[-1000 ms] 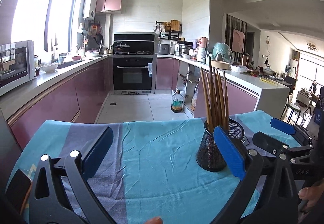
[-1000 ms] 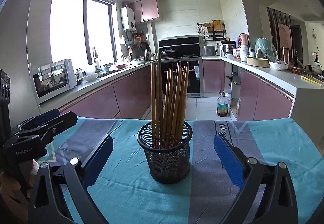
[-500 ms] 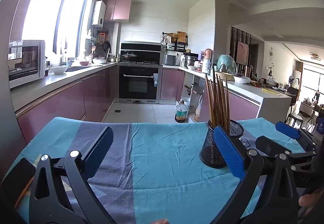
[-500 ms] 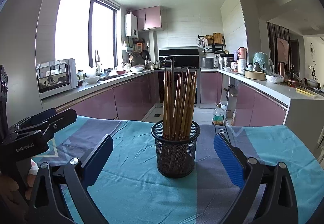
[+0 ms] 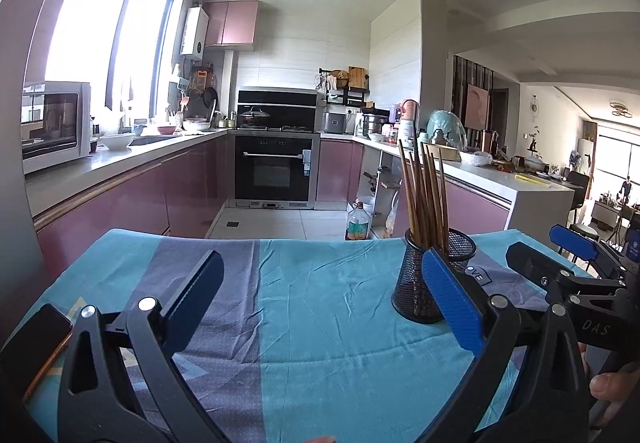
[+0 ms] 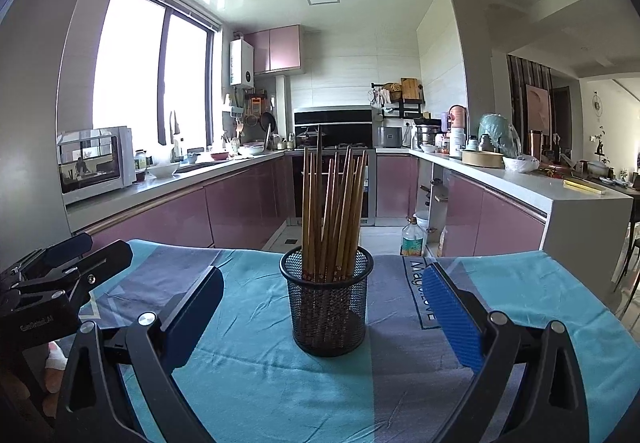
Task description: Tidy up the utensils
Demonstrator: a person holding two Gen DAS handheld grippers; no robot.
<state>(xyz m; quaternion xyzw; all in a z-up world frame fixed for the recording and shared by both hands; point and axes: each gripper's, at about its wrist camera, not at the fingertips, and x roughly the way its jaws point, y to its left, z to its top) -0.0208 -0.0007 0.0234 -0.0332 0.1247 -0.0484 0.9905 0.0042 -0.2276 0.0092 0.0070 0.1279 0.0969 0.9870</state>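
Chopsticks [image 6: 332, 211] standing bundled in the mesh holder [image 6: 327, 303] at frame centre on the blue cloth [image 6: 260, 383], none seen loose; left gripper [image 5: 320, 307] and right gripper [image 6: 324, 315] both spread, empty, suggesting completion

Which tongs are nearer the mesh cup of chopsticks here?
Right. The right tongs sit open directly facing the mesh cup, centred between their tips. The left tongs, also open, are off to its left.

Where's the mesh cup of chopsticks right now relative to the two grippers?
The mesh cup stands upright on the blue cloth, centred ahead of the open right gripper. In the left wrist view it sits right of the open left gripper.
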